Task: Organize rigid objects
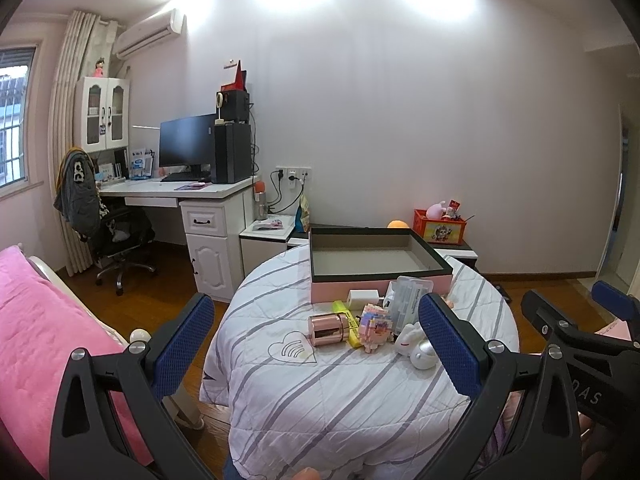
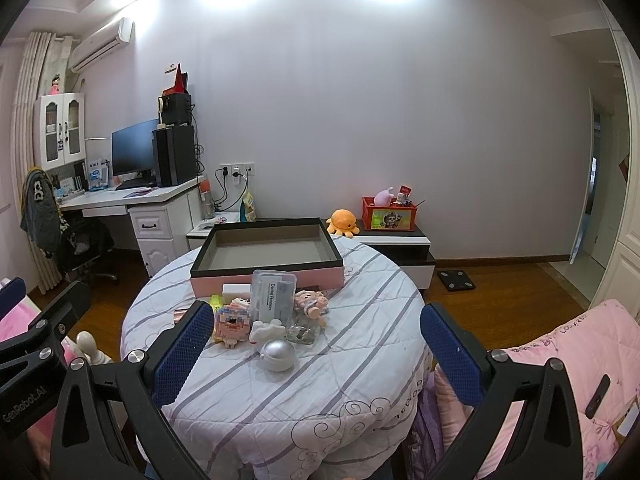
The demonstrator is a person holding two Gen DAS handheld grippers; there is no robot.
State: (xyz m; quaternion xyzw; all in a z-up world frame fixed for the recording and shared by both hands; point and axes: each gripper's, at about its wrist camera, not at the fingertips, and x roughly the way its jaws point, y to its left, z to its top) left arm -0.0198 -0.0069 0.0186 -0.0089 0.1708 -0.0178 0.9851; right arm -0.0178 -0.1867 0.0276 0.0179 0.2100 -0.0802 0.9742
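Rose-gold metal cylinder point(image 1: 326, 330), lying on its side left of centre on the quilt-covered table point(image 1: 320, 400) before the empty pink box point(image 1: 376, 264), likely stiff, smooth and roll-prone, best pinched across its ends; left gripper point(image 1: 316, 340) and right gripper point(image 2: 316, 344) both spread, holding nothing

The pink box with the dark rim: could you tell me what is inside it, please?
The pink box shows only a bare grey floor and inner walls; nothing lies in the visible part. Its near wall hides the floor strip closest to the cameras.
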